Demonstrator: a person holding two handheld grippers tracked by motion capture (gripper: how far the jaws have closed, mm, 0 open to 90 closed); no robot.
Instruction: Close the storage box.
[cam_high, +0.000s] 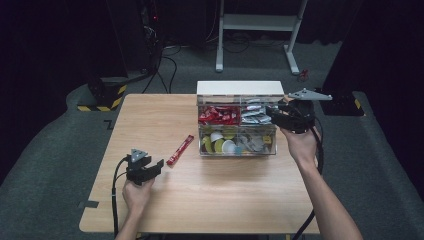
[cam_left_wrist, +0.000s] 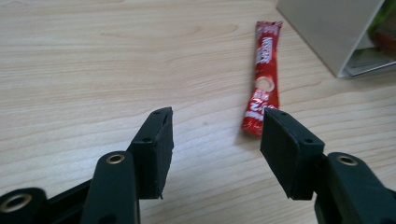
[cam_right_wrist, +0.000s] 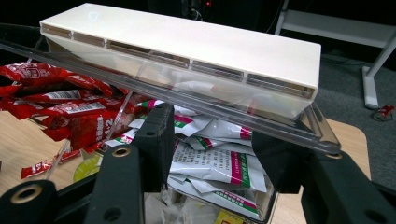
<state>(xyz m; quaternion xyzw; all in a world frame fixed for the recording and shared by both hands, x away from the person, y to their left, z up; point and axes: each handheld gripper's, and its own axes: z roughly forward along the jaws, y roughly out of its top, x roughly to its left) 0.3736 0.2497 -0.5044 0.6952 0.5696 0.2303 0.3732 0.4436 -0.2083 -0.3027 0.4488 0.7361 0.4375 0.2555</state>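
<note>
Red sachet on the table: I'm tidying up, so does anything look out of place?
Yes. One red sachet lies loose and slanted on the table, left of the clear organizer box, while the other red sachets sit in its back left compartment.

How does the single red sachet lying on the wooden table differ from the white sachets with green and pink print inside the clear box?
The long, narrow red stick sachet lies alone and flat on the bare light wooden table, outside the clear plastic box. The white sachets with green and pink print are broader, rectangular, and piled together in a rear compartment of that box. Both kinds are sealed, glossy packets.
</note>
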